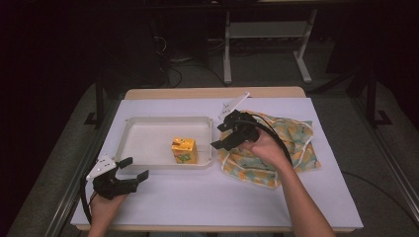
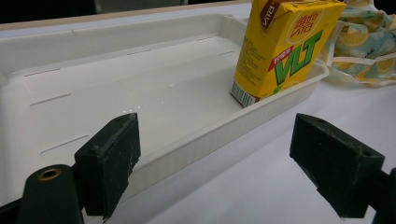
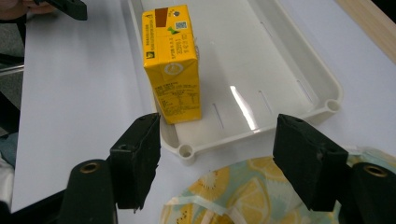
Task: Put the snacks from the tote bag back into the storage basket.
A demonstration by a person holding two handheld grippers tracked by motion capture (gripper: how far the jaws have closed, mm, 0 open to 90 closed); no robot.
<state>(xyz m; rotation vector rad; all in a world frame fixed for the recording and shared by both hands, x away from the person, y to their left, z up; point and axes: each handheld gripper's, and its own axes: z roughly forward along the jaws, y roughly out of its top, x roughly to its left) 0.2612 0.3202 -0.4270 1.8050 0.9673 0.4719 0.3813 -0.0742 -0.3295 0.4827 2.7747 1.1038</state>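
A yellow drink carton (image 1: pixel 184 150) stands upright in the right front corner of a white tray (image 1: pixel 148 123). In the left gripper view the carton (image 2: pixel 285 46) rises behind the tray's near wall (image 2: pixel 233 126). My left gripper (image 1: pixel 134 168) rests on the table just in front of the tray's left front corner, open (image 2: pixel 219 140) with nothing between its jaws. My right gripper (image 1: pixel 220 135) hovers over the left edge of a fruit-print cloth bag (image 1: pixel 291 143), just right of the tray. It is open (image 3: pixel 219 140) and empty, facing the carton (image 3: pixel 173 60) and the tray corner (image 3: pixel 327 100).
The bag (image 3: pixel 233 196) lies crumpled on the white table cover to the right of the tray. Bare white surface (image 1: pixel 207 197) stretches along the front. The table's wooden far edge (image 1: pixel 212 93) and a dark floor with desk legs lie behind.
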